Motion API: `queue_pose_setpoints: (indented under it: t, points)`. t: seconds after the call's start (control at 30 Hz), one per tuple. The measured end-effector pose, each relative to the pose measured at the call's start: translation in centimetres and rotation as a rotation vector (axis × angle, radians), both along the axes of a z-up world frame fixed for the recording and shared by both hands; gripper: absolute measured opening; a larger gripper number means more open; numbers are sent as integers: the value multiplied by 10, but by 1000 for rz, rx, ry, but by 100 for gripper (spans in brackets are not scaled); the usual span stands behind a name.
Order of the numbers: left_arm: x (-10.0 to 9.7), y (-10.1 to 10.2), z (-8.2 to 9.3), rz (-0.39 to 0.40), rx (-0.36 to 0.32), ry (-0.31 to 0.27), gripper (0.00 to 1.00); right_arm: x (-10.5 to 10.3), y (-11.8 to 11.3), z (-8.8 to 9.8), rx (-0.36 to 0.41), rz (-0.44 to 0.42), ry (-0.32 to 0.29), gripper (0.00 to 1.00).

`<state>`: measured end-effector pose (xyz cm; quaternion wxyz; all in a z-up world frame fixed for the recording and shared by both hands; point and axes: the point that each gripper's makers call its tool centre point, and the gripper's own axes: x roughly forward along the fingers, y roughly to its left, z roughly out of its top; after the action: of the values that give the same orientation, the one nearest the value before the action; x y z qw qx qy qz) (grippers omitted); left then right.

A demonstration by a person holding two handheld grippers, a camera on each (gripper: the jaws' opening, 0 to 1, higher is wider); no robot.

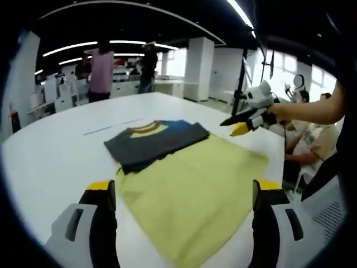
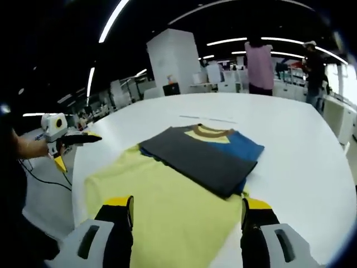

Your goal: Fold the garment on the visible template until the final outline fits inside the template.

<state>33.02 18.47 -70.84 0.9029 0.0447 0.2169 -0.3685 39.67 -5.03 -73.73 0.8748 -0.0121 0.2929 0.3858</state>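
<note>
A folded garment (image 1: 158,140), grey with blue and yellow panels and a brown collar, lies on the far end of a yellow rectangular template sheet (image 1: 195,190) on the white table (image 1: 56,162). Its far edge hangs over the sheet. My left gripper (image 1: 184,198) is open, its jaws wide apart over the sheet's near edge, holding nothing. The right gripper (image 1: 241,125) hovers at the sheet's right side in a hand. In the right gripper view the garment (image 2: 209,156) lies across the sheet (image 2: 162,201), my right gripper (image 2: 187,212) is open and empty, and the left gripper (image 2: 70,148) hovers beyond the table's left edge.
Thin marks (image 1: 111,127) lie on the table beyond the garment. People (image 1: 102,70) stand at the far side among desks and white pillars (image 2: 174,58). A seated person (image 1: 312,145) is off the table's right edge. Bare tabletop surrounds the sheet.
</note>
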Motion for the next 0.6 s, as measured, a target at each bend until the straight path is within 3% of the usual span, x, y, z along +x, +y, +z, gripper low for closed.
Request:
queue_pose_setpoints:
  t: [0.2,0.6]
  points:
    - [-8,3,-5,-47,45,7,97,-28,3,4,-29,79,16,89]
    - [-27,8,-22,-122,118,32,89,-77,-5,-6,-158,194,35,85]
